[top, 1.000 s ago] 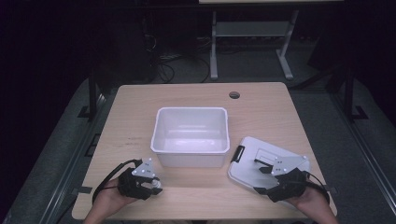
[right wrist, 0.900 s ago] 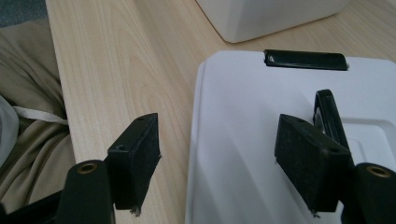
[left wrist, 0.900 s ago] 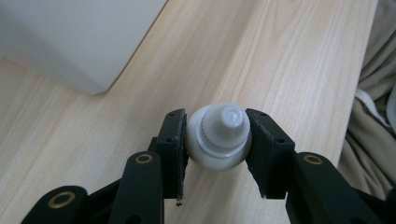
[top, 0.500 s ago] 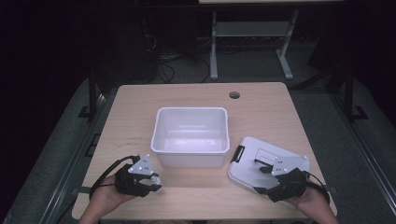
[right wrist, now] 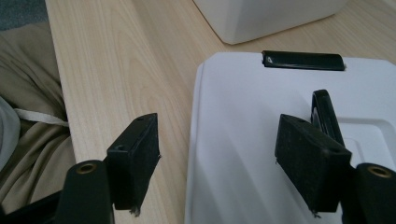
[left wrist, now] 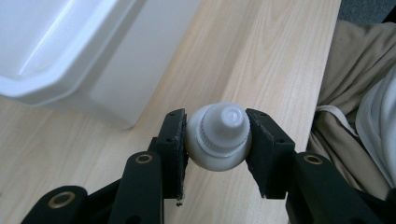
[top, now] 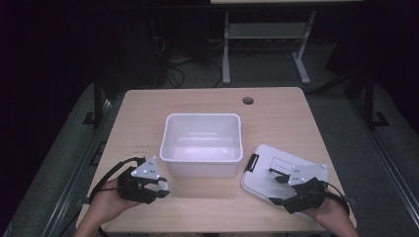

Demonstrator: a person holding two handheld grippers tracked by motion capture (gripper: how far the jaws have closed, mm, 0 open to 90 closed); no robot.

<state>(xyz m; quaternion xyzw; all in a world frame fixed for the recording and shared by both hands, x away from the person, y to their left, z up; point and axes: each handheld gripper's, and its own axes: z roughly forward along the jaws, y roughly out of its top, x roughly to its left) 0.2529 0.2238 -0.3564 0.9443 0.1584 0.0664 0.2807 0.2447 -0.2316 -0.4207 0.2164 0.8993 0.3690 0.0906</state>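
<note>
Just beside the bottle (left wrist: 218, 137) stands the tub (top: 202, 144).

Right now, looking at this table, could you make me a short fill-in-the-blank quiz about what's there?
1. The left gripper is shut on a small white ____.
2. The white tub stands in the table's middle, and inside it is ____.
3. The flat white lid lies to the tub's ____.
4. The right gripper has its fingers ____.

Missing words: bottle; empty; right; open
</note>
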